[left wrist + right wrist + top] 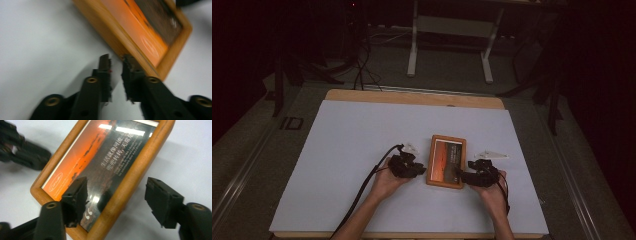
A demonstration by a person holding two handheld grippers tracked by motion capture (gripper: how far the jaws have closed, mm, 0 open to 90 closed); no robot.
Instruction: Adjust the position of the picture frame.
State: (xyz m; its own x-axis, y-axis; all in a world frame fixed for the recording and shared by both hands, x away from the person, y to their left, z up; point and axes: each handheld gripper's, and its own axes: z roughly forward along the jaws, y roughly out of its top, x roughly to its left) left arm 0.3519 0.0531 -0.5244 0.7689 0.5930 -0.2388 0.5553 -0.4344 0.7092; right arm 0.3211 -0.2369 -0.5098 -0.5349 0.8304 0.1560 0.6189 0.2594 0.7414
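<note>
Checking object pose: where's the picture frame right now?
In the high view the picture frame lies flat on the white table, right of centre, between the left gripper and right gripper.

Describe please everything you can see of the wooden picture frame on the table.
The picture frame is a small upright rectangle with a rounded, orange-brown wooden border. Behind glossy glass sits an orange sunset picture with white printed text. It lies flat, face up, on the white table cover. The left gripper meets its outer edge at one jaw tip. The right gripper straddles the opposite border, jaws apart, one above the glass.
</note>
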